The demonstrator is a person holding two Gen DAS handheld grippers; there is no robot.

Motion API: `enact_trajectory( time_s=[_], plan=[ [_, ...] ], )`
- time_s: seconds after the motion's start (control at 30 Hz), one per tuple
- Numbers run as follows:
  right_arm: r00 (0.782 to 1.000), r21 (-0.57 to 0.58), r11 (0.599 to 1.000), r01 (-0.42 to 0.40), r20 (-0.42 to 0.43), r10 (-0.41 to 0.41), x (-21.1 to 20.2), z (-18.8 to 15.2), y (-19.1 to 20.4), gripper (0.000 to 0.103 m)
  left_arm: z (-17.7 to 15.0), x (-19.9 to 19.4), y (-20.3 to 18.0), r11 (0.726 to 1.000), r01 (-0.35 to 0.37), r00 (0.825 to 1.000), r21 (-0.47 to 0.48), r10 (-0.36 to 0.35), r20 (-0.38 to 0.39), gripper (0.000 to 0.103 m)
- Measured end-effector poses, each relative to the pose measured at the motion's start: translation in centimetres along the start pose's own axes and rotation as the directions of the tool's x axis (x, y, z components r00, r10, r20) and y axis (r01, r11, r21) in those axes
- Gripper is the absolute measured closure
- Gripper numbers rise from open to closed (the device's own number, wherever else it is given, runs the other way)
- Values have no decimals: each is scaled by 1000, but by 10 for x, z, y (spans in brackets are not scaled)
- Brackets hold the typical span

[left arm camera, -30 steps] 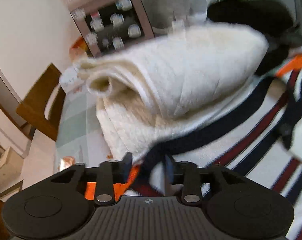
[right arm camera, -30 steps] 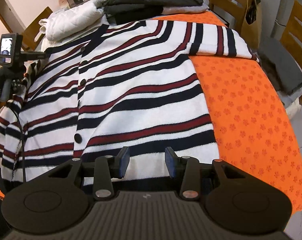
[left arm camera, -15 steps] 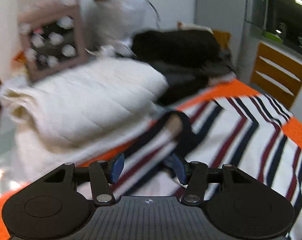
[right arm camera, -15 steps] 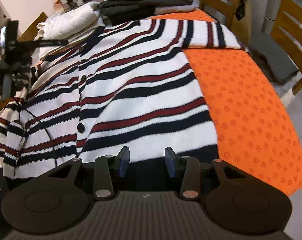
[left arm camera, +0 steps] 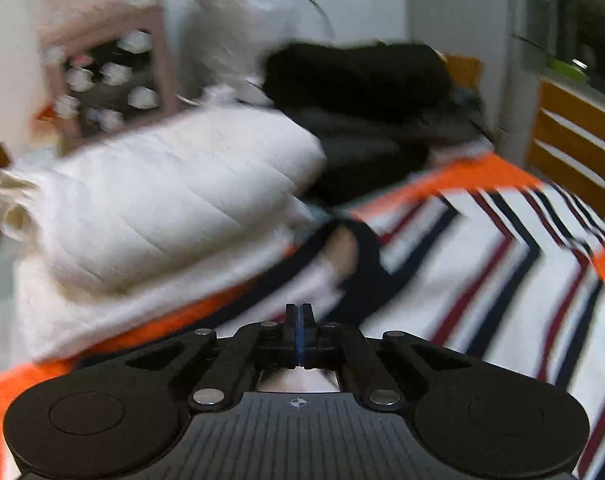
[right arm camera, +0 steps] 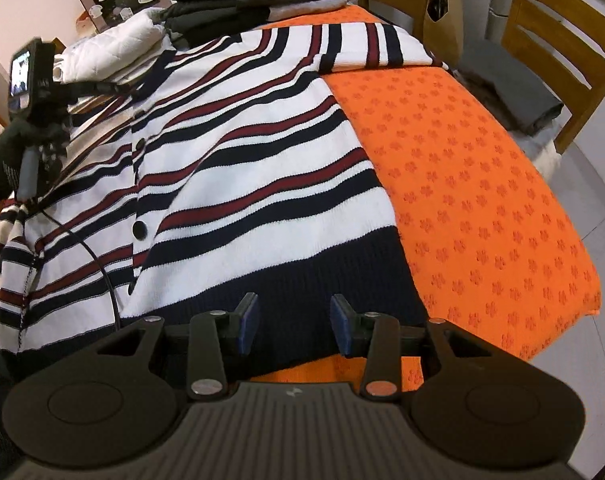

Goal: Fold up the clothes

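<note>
Striped cardigan [right arm camera: 238, 168] spread flat over the orange cloth [right arm camera: 482, 200] on the tabletop, buttons down the front, dark hem nearest the right camera. One sleeve laid across at 12 o'clock.

Right gripper [right arm camera: 294, 322] low at the hem, fingers [right arm camera: 248, 320] wide apart, nothing between them — dark hem just under and ahead.

Left gripper [left arm camera: 299, 330] at the collar end of the cardigan [left arm camera: 482, 280], fingers pressed tight together. Stripes and dark collar band just ahead of the tips; can't tell if any cloth is pinched between them, view blurry. Same gripper seen from the right camera at 10 o'clock [right arm camera: 102, 89], over the cardigan's left shoulder.

White quilted bundle [left arm camera: 174, 196] folded at 11 o'clock, touching the cardigan's edge. Pile of dark folded clothes [left arm camera: 366, 92] behind it at 12 o'clock. Wooden chair [right arm camera: 554, 40] at 2 o'clock, beside the tabletop, with grey cloth [right arm camera: 510, 88] on the seat.
</note>
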State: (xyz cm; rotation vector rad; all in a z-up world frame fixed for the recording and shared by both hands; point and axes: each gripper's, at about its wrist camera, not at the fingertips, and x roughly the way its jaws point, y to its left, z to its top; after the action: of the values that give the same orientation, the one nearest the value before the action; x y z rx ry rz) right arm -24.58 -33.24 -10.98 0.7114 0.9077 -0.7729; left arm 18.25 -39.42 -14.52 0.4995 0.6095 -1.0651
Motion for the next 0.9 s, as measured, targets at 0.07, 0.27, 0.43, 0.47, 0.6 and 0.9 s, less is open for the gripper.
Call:
enact_trajectory(
  time_s=[0.07,0.27,0.43,0.47,0.6,0.9],
  plan=[
    [1000,-3,1000,-6,2,6,0,-1,1,59,5,5,6,999,-34,999,8,34,-20,101],
    [1000,-37,999,-20,22,21,-3,0,7,59,7,4,18,1000,4,997,8,-4,-78,90],
    [999,-53,998,-30,34,31,-8,-2,10,59,-7,-11,1,996,89,993,31,-86,-85,70],
    [999,-55,998,-31,35,33,-9,-3,11,59,-9,-11,-2,994,100,991,31,-97,-92,69],
    [999,-50,998,-27,37,29,-14,-11,11,58,-15,-6,-12,992,121,986,19,-118,-118,62],
    [999,-6,1000,-4,44,4,-21,-27,6,58,-10,19,-22,997,71,994,15,-69,-85,90]
  ],
)
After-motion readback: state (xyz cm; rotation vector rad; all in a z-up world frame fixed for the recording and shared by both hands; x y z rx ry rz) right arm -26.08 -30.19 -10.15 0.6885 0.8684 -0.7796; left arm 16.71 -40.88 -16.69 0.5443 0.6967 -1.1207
